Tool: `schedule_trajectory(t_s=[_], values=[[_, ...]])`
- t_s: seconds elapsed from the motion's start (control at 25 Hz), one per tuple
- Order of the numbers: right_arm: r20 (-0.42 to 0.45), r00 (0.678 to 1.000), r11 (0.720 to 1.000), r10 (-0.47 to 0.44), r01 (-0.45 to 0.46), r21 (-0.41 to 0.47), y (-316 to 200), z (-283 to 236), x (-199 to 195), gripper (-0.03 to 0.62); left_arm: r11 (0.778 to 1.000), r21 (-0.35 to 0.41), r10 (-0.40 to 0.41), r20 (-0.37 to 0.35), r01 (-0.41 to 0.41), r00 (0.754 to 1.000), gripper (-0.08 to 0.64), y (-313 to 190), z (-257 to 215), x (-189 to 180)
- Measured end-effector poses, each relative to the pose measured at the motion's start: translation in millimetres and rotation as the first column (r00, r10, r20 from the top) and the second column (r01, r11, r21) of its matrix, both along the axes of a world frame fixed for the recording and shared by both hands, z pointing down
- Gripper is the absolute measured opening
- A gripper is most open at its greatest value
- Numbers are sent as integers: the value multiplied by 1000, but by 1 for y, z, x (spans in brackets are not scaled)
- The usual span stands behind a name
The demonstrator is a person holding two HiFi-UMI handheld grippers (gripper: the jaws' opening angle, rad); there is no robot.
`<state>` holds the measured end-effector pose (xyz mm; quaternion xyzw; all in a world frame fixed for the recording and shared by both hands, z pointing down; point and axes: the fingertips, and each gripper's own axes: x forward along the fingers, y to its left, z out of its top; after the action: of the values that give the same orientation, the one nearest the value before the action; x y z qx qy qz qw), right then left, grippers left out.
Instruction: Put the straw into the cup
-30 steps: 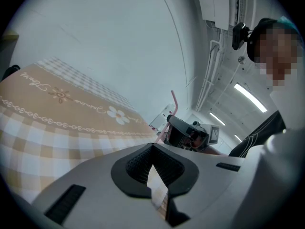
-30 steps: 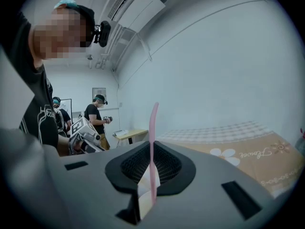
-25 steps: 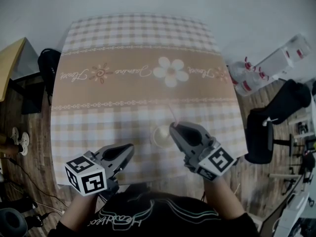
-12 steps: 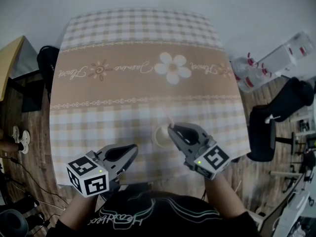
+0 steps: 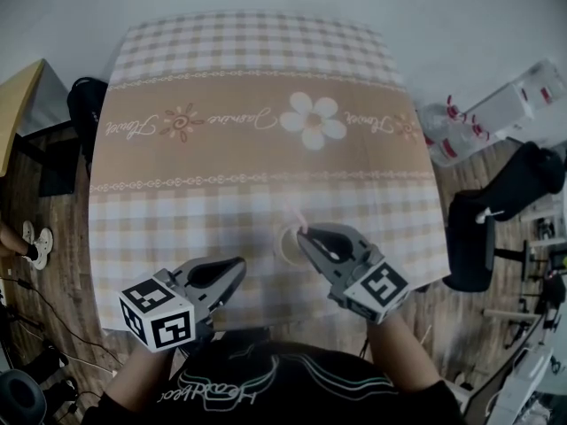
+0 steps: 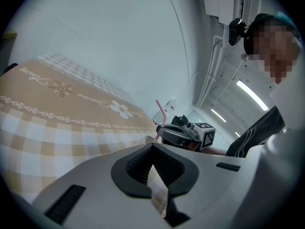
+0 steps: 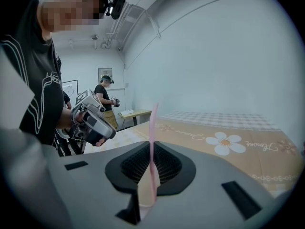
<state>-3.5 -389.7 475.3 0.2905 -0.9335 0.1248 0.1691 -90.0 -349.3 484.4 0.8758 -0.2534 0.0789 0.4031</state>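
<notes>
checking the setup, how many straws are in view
1: a thin pink plastic straw, clamped in the right gripper at the pale round cup; no others visible.

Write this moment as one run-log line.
right tool: shut on straw | straw: at cup mouth | left tool: empty | step: not released

The right gripper (image 5: pixel 304 235) hides much of the straw (image 5: pixel 298 217).

A checked tablecloth (image 5: pixel 257 149) with a daisy print lies flat, a black chair (image 5: pixel 496 206) beside it.
</notes>
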Motion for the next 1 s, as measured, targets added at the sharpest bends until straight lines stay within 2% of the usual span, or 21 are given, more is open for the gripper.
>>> schedule_trajectory(t_s=[0.16,0.32,0.44,0.6,0.76,0.88,1.0], values=[[-8,1000,999,-17,16,-34,4,4,-4,29,1000,-14,-25,-20,25,999,-3,-1,0,-5],[-66,997,999,-36,35,-15,12,13,-8,31,999,-21,-51,-22,50,998,-3,1,2,-10],[-67,998,1000,-20,19,-22,15,15,-7,32,997,-31,-67,-26,66,997,-3,4,1,-13],[-70,997,999,-19,16,-37,20,15,-7,95,996,-27,-80,-29,79,996,-3,9,-4,-14],[-93,995,1000,-25,24,-16,27,12,-9,112,995,-18,-95,-27,95,995,-3,19,-10,-16],[-33,999,1000,-4,4,-22,33,4,-5,120,994,-12,-111,-25,110,994,-3,29,-14,-16],[74,997,999,4,0,-49,45,-6,2,120,991,-12,-133,-29,132,991,-3,42,-20,-15]])
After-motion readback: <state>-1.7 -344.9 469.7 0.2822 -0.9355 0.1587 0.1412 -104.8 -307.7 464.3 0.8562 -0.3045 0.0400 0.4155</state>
